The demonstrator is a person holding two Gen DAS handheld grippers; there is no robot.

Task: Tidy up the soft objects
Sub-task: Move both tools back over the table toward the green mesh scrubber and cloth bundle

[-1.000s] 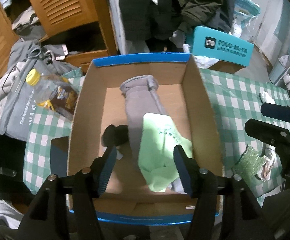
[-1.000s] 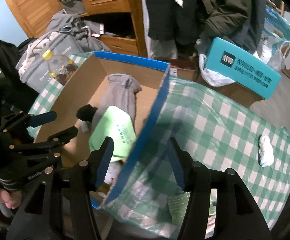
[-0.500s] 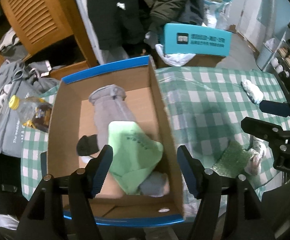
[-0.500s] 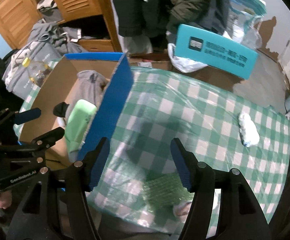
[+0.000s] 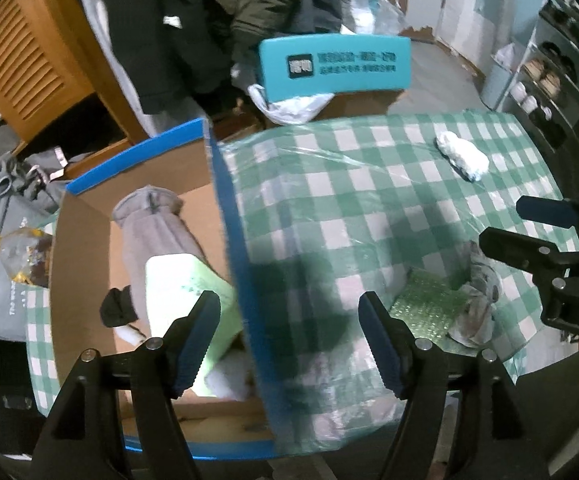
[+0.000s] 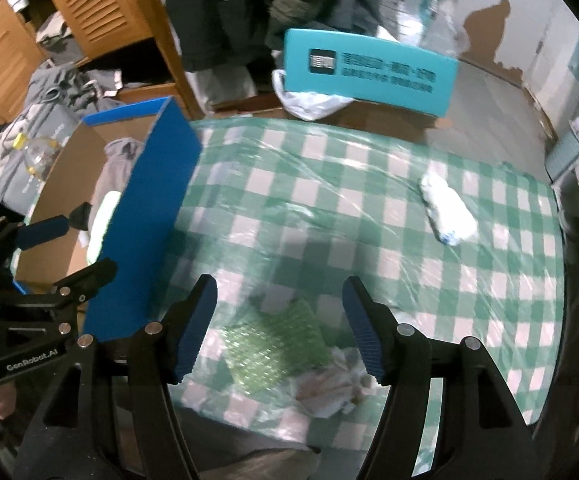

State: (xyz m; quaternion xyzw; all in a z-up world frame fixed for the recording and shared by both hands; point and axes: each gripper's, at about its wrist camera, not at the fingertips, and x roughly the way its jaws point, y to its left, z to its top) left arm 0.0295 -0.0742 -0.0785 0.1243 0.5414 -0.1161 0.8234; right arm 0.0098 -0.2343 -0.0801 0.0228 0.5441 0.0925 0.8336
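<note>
A blue-edged cardboard box (image 5: pixel 225 216) sits at the table's left and holds a grey cloth (image 5: pixel 157 236), a light green cloth (image 5: pixel 185 280) and a small black item (image 5: pixel 117 308). On the green checked tablecloth lie a green bubble-wrap piece (image 6: pixel 273 348), a crumpled pale cloth (image 6: pixel 329 388) beside it, and a white rolled cloth (image 6: pixel 447 214) farther right. My left gripper (image 5: pixel 289 336) is open, straddling the box's right wall from above. My right gripper (image 6: pixel 279 328) is open over the bubble wrap.
A teal box (image 6: pixel 369 68) rests on a white plastic bag (image 6: pixel 309 100) beyond the table. Dark coats hang behind. A wooden cabinet (image 6: pixel 89 12), grey clothes and a yellow-capped bottle (image 5: pixel 17 256) are at the left. The table's near edge (image 6: pixel 249 424) is close.
Both grippers have swung right, away from over the box toward the tablecloth. The bubble wrap and crumpled cloth now lie under my right gripper. Both stay open.
</note>
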